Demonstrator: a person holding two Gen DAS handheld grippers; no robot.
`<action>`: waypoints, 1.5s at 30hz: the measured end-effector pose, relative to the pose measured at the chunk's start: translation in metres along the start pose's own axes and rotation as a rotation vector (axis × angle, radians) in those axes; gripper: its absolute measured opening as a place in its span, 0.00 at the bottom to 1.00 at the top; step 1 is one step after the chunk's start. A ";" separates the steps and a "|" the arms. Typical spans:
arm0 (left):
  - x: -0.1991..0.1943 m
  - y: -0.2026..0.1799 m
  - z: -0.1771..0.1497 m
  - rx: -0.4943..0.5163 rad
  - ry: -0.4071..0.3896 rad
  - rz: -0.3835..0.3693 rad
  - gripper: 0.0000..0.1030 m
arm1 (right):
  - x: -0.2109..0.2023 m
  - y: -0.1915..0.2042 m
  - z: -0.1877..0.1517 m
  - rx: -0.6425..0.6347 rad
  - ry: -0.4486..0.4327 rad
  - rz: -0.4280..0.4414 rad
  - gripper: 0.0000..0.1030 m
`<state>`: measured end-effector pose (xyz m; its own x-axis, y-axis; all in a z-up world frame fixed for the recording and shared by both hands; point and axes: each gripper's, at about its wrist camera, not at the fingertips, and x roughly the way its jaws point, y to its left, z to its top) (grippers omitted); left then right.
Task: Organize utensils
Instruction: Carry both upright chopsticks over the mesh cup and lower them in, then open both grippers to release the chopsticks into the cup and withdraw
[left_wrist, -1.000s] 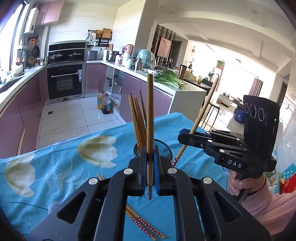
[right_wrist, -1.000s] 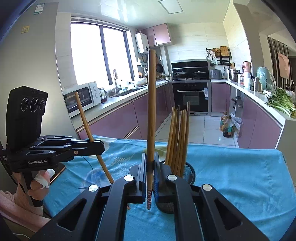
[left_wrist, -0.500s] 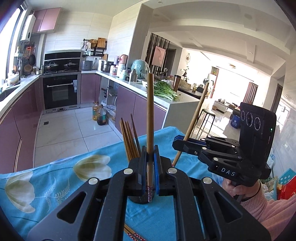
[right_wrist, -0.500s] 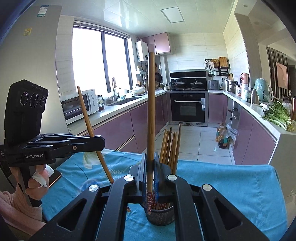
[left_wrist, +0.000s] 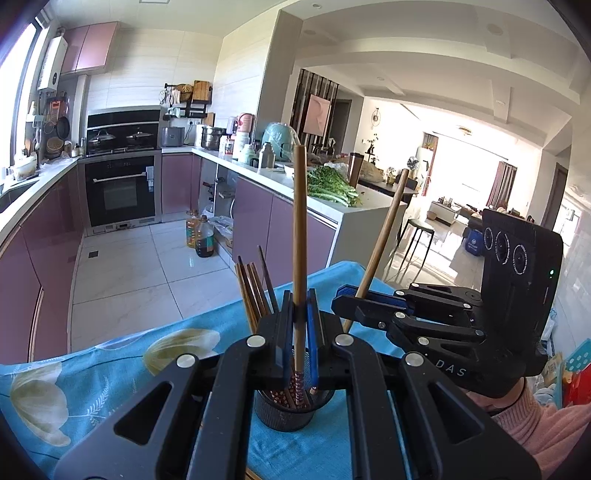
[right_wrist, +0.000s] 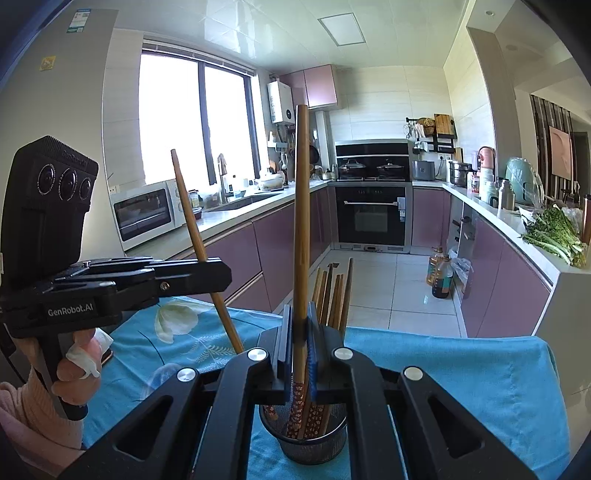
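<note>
Both jaws clamp one chopstick (left_wrist: 299, 229) each; patterned tips vanish behind them above the holder (left_wrist: 284, 413).

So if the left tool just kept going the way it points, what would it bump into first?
Most likely the black mesh holder with its chopsticks, which sits just ahead of and below the left tool. That tool is shut on an upright chopstick, whose patterned end already hangs over the holder; depth is hard to judge.
</note>
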<state>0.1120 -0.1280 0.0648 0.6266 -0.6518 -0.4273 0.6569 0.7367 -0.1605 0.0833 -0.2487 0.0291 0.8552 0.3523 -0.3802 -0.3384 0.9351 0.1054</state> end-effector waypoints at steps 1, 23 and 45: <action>0.003 0.000 -0.002 -0.001 0.009 0.002 0.07 | 0.002 -0.001 0.000 0.001 0.004 0.000 0.06; 0.050 0.021 -0.020 -0.030 0.146 0.009 0.07 | 0.030 -0.003 -0.018 0.032 0.096 -0.005 0.06; 0.070 0.023 -0.025 -0.029 0.197 0.033 0.08 | 0.052 -0.004 -0.034 0.037 0.185 -0.014 0.06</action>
<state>0.1601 -0.1522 0.0086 0.5515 -0.5816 -0.5980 0.6231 0.7638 -0.1683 0.1152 -0.2353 -0.0225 0.7715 0.3293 -0.5444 -0.3094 0.9418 0.1312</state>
